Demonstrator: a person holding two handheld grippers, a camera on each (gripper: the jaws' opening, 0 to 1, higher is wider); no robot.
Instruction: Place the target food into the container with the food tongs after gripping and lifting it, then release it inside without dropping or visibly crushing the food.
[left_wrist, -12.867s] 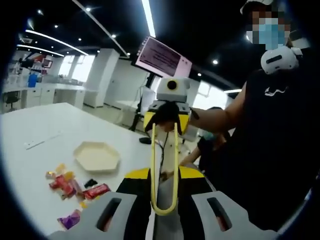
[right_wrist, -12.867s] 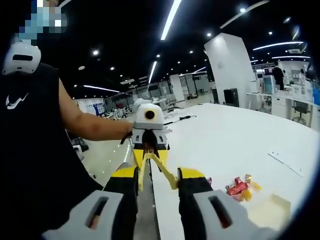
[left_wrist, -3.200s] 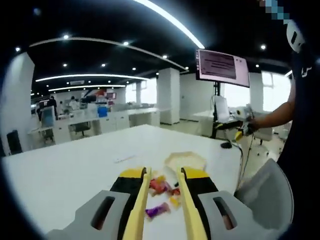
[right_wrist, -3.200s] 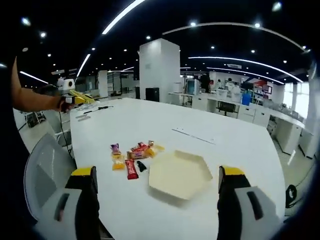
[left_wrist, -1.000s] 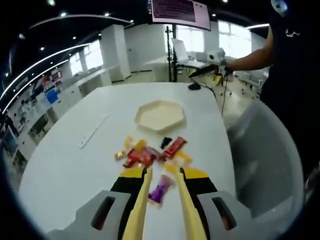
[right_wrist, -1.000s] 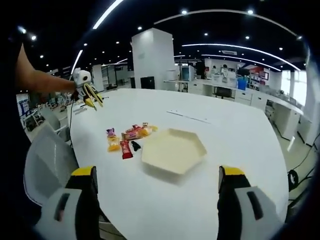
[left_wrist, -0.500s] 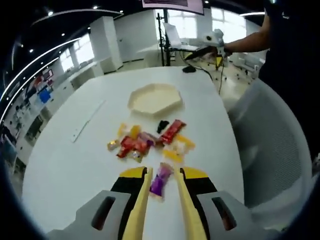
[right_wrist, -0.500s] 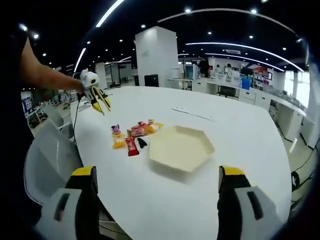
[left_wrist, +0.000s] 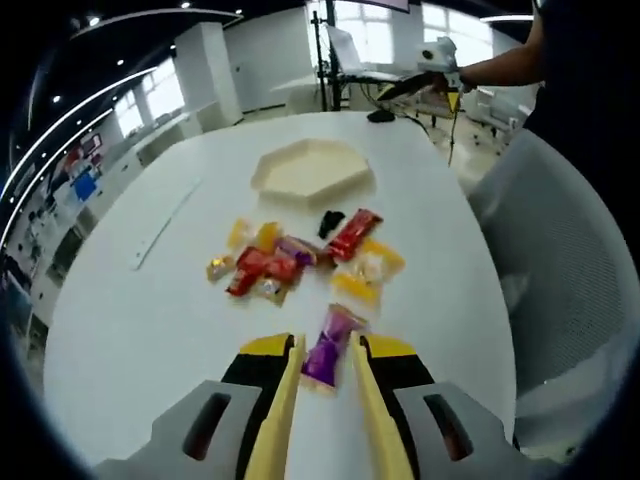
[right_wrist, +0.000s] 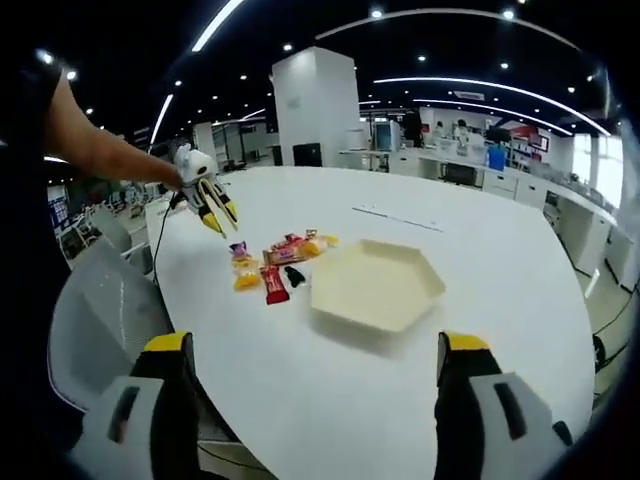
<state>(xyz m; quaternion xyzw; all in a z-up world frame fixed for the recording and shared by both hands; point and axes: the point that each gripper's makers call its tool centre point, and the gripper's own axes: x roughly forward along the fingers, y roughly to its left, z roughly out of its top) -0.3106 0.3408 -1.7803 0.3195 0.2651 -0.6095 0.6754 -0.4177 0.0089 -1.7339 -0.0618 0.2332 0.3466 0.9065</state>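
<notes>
My left gripper (left_wrist: 326, 350) is shut on yellow food tongs (left_wrist: 281, 405), whose two arms run forward between its jaws. A purple wrapped candy (left_wrist: 327, 347) lies on the white table between the tong tips; I cannot tell whether they touch it. Beyond it sits a pile of wrapped snacks (left_wrist: 300, 262), then the cream hexagonal tray (left_wrist: 312, 168). In the right gripper view my right gripper (right_wrist: 315, 385) is open wide above the table's near edge, with the tray (right_wrist: 378, 284) ahead. The left gripper (right_wrist: 203, 188) hangs with the tongs just over the snacks (right_wrist: 270, 262).
A white mesh chair (left_wrist: 560, 290) stands at the table's right edge and shows again as a chair (right_wrist: 95, 320) in the right gripper view. A thin white strip (left_wrist: 165, 225) lies left of the snacks. The right gripper (left_wrist: 440, 62) shows beyond the table. Desks fill the office behind.
The left gripper has come down and forward over the snacks, and the purple candy now sits between the tong tips. The right gripper stays open wide.
</notes>
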